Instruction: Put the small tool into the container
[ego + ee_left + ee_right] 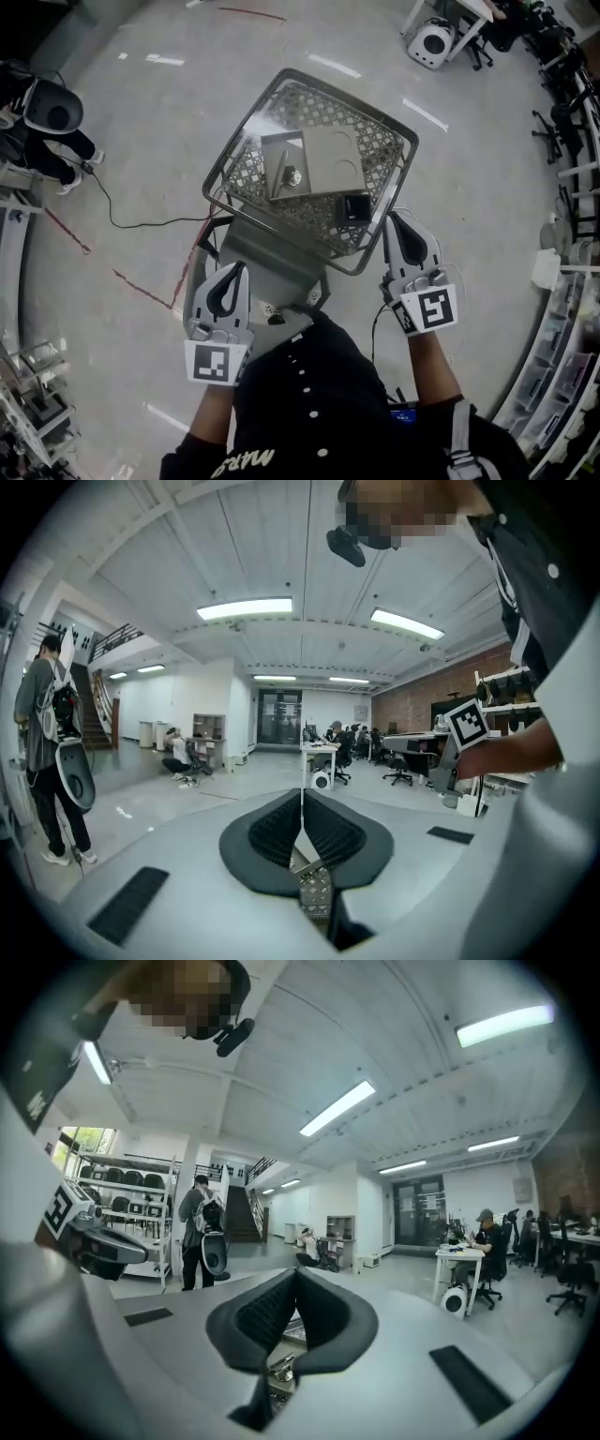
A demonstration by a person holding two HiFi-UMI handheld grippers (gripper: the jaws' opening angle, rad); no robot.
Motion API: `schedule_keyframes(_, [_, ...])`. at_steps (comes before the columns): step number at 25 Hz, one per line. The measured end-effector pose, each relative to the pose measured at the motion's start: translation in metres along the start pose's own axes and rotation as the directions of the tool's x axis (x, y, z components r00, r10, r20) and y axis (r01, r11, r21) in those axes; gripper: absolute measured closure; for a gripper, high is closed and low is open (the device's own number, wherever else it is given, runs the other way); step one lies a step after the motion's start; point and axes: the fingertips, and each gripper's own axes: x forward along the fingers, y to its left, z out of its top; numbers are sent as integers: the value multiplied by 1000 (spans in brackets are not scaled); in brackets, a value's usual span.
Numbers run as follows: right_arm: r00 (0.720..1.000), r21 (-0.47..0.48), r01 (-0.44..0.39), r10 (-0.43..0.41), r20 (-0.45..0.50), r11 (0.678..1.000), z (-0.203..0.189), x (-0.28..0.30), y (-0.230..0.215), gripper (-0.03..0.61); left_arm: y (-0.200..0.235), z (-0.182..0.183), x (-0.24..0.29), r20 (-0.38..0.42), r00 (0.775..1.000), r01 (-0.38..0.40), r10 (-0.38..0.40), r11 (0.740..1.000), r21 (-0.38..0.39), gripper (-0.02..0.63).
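The left claw (238, 272) and right claw (394, 223) were both pressed together, empty, clear of the wire basket (375, 122); the small tool (291, 174) lay inside the container (328, 155), so the job looked finished.

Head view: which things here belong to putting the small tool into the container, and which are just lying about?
Job: grey container; small shiny part lying in it; left tool and right tool, both shut, empty.
Lying about: wire cart under the container; black box in the cart; black cable on the floor; white round device on the floor.
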Motion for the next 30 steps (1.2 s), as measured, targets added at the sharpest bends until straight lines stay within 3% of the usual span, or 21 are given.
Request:
schedule_keyframes(6, [995,35,82,-84,55,996,9,-41,8,567,5,7,-24,-1,999,-39,39,997,69,581])
schedule_keyframes(11, [987,43,131,-134,89,990,20,-65,11,568,5,14,-39,43,997,-65,62,996,67,581])
schedule_keyframes(24, [968,1,210,-208,137,978,38,-96,22,568,-2,23,-66,76,993,-98,92,992,79,581])
schedule_keyframes(30, [971,31,186,-188,146,982,40,-100,32,568,-4,25,-74,83,991,-107,100,991,84,581])
